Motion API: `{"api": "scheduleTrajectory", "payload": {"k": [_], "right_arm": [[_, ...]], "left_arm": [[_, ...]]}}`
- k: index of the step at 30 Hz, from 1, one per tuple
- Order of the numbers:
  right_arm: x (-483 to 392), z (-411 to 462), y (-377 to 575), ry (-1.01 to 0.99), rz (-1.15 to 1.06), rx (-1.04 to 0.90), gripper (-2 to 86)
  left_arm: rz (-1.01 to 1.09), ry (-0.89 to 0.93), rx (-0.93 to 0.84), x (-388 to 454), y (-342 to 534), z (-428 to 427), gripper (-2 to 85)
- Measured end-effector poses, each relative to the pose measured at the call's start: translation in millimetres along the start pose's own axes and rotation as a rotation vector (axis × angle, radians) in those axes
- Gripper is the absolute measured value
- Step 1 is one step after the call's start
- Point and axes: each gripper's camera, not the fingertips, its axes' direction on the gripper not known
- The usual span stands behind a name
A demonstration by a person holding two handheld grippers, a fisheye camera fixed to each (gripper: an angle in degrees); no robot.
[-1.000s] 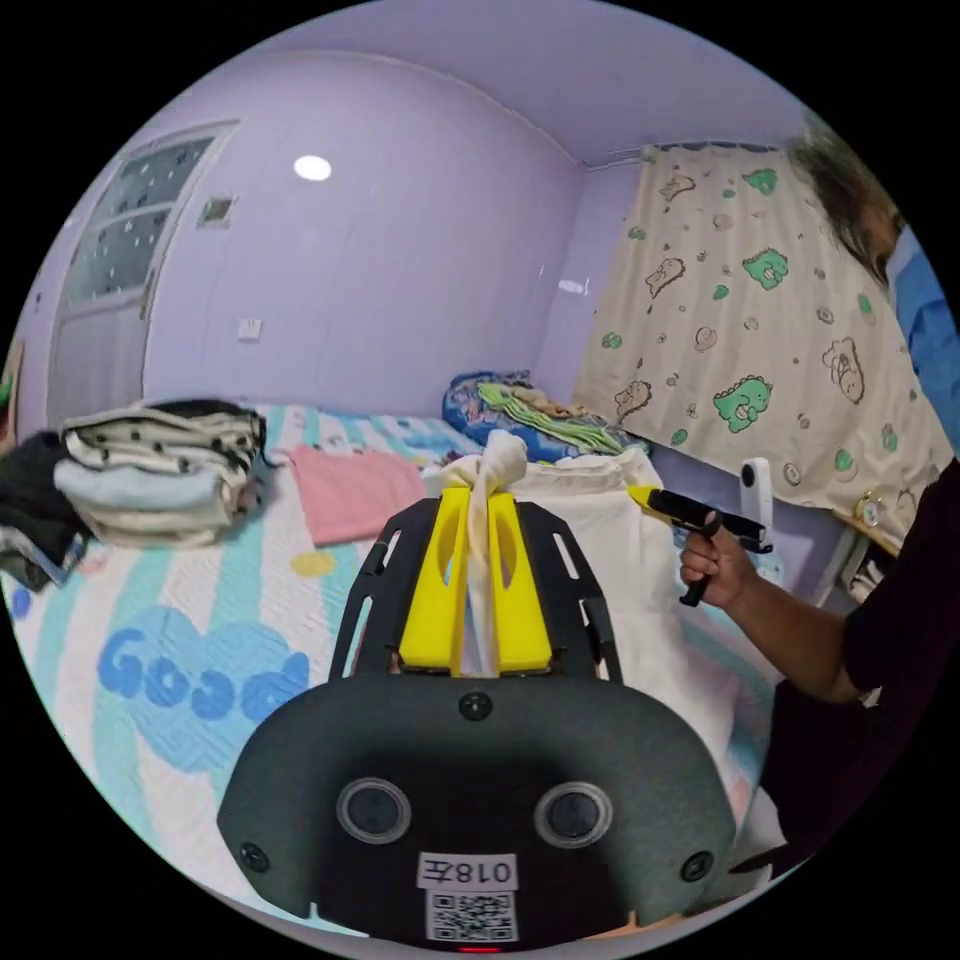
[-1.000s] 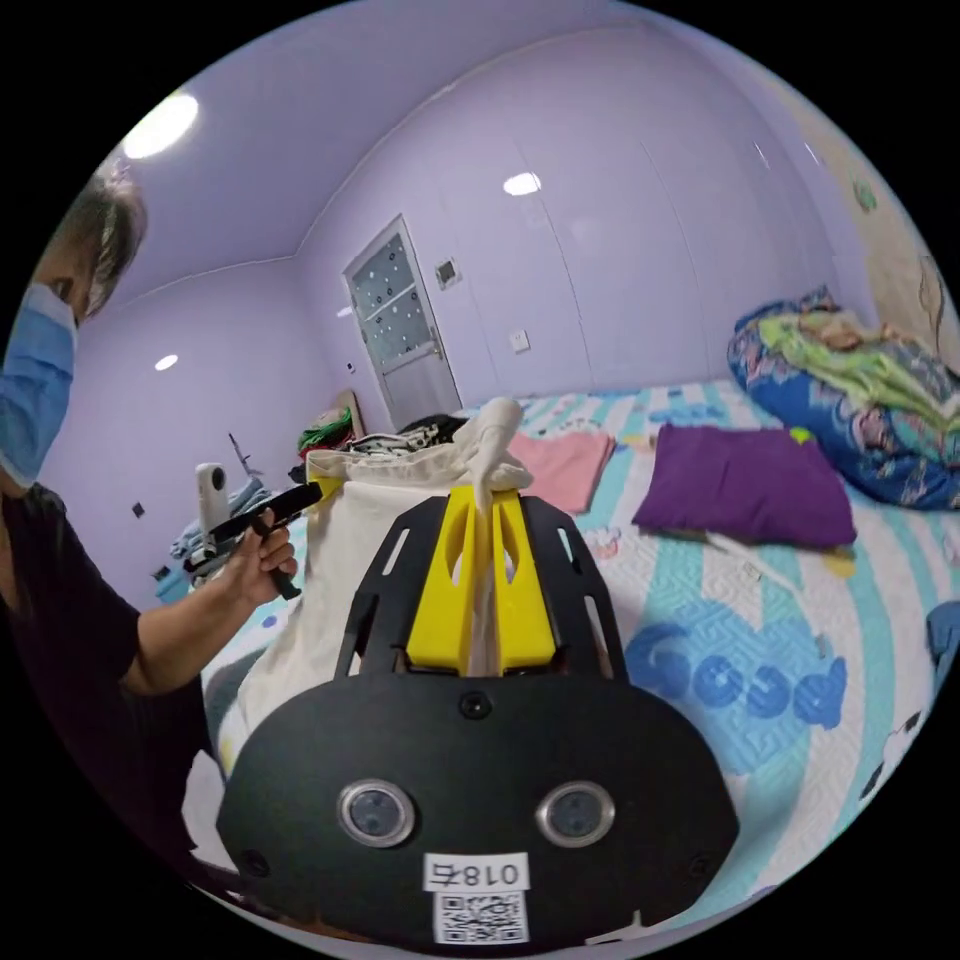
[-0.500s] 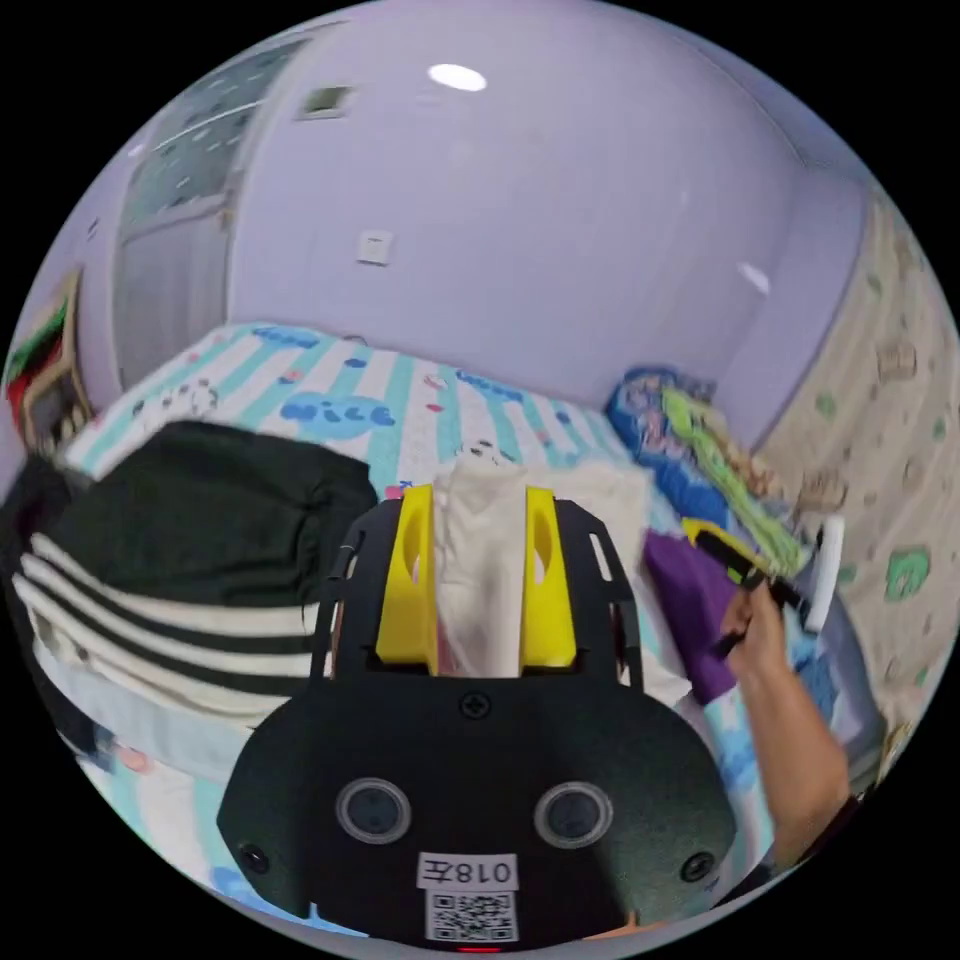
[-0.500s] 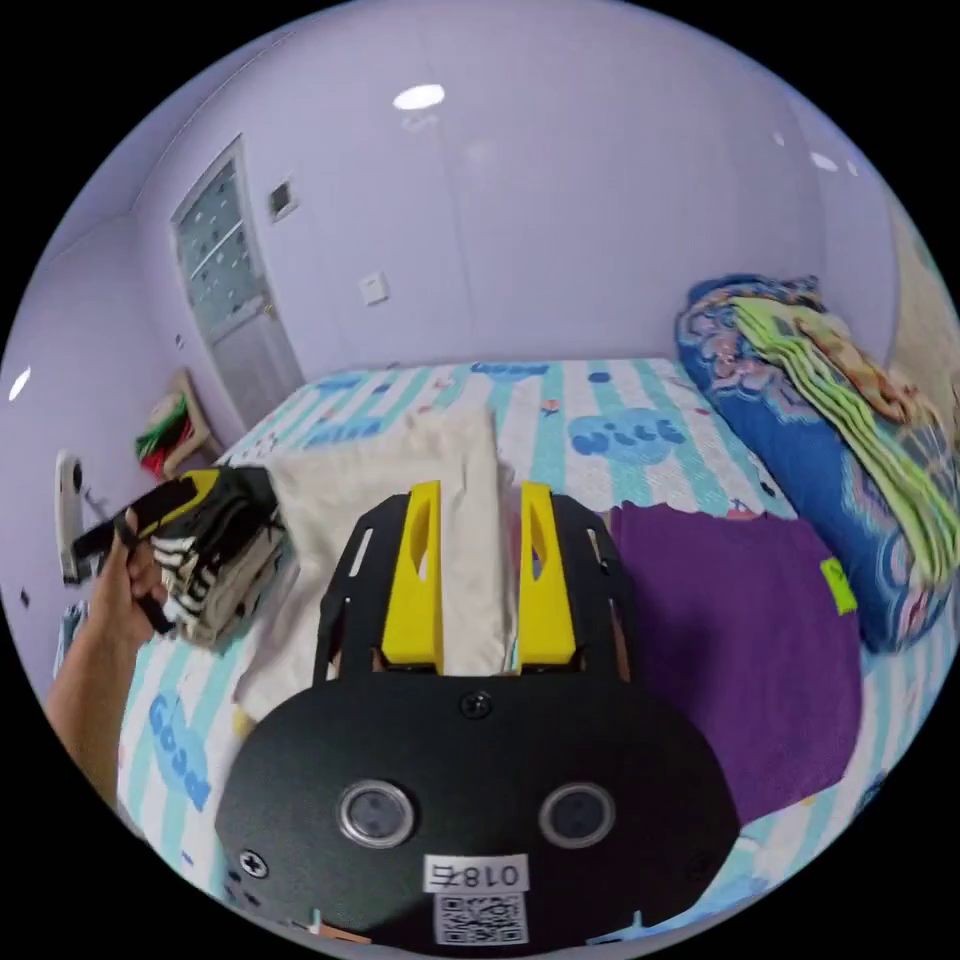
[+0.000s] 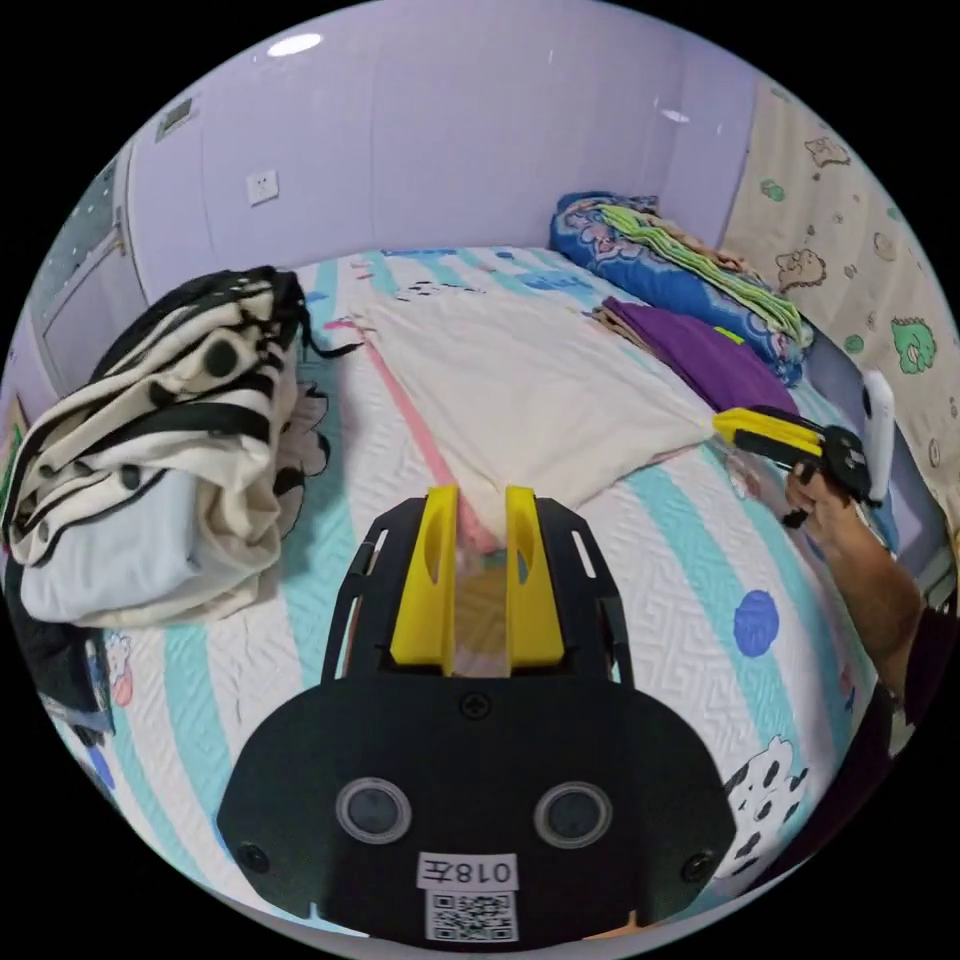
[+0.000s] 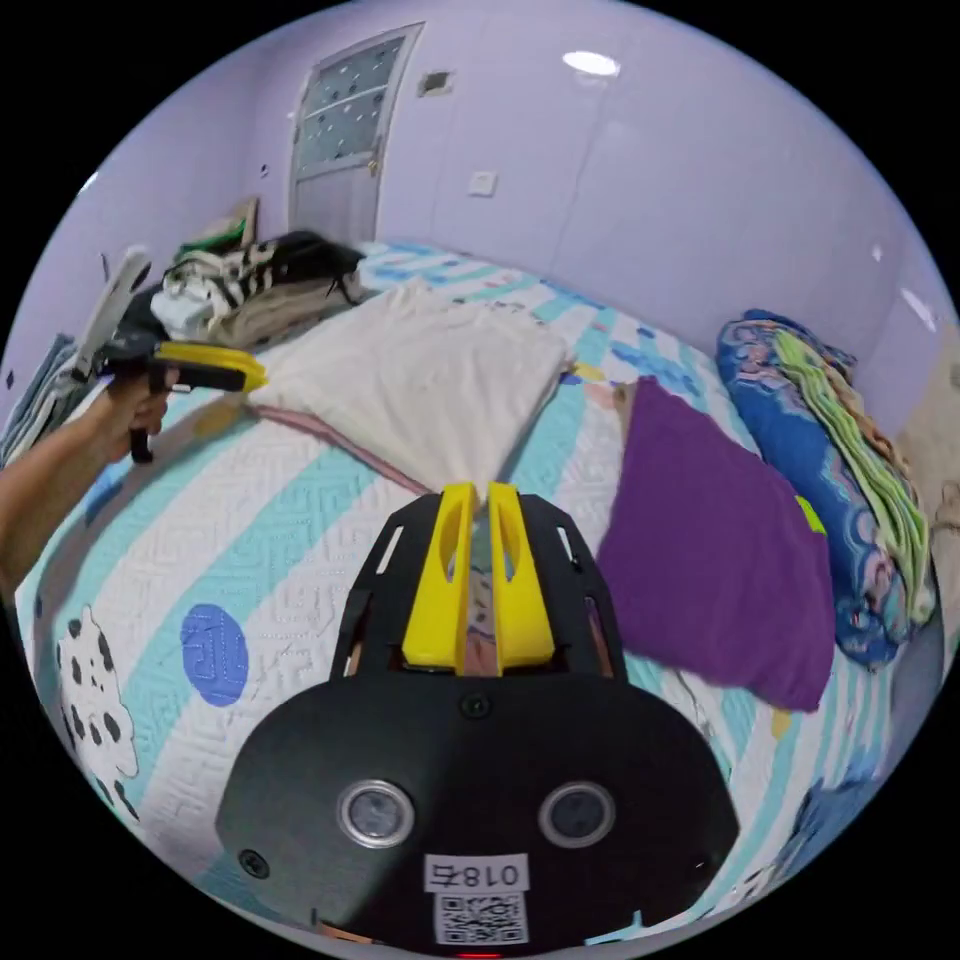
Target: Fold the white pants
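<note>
White pants (image 5: 520, 390): lie flat on the bed (image 5: 680, 590), folded into a broad cream panel, over a pink cloth (image 5: 420, 440) whose edge shows along one side; well in from the bed's near edge. Left gripper (image 5: 479, 500): jaws parted with a gap between them, nothing clamped; tips just at the near corner of the pants, whether touching cannot be told. Right gripper (image 6: 478, 492): jaws close together with a narrow slit between them, no cloth seen in the slit; tips just before the other near corner of the pants (image 6: 420, 375). In the right gripper view the left gripper (image 6: 215, 368) points at the pants' side corner, held in a hand (image 6: 135, 405); in the left gripper view the right gripper (image 5: 765, 428) stands just beside the far side corner. Pile of clothes (image 5: 160, 450): striped and spotted, beside the pants toward the bed's side edge. Purple cloth (image 6: 710, 550): on the other side of the pants, near a rolled quilt (image 6: 830, 460) at the bed's edge. Change from one second ago: both grippers then held bunched cloth of the pants raised above the bed; half a second ago the cloth sat between widened jaws; now the pants lie released and spread flat.
</note>
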Motion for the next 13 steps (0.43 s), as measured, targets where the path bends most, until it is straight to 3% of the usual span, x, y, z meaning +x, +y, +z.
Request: {"api": "scheduleTrajectory", "payload": {"k": [4,9,13], "right_arm": [[22,-71,51,-0.068,0.105,0.075,3.0],[37,-129,143,-0.17,0.206,-0.017,2.5],[39,-195,226,-0.223,0.347,-0.03,1.0]], "left_arm": [[0.0,0.024,0.161,17,18,-75,7.7],[0.057,0.282,0.309,75,116,-173,6.3],[-0.002,0.427,0.257,125,196,-205,6.3]]}}
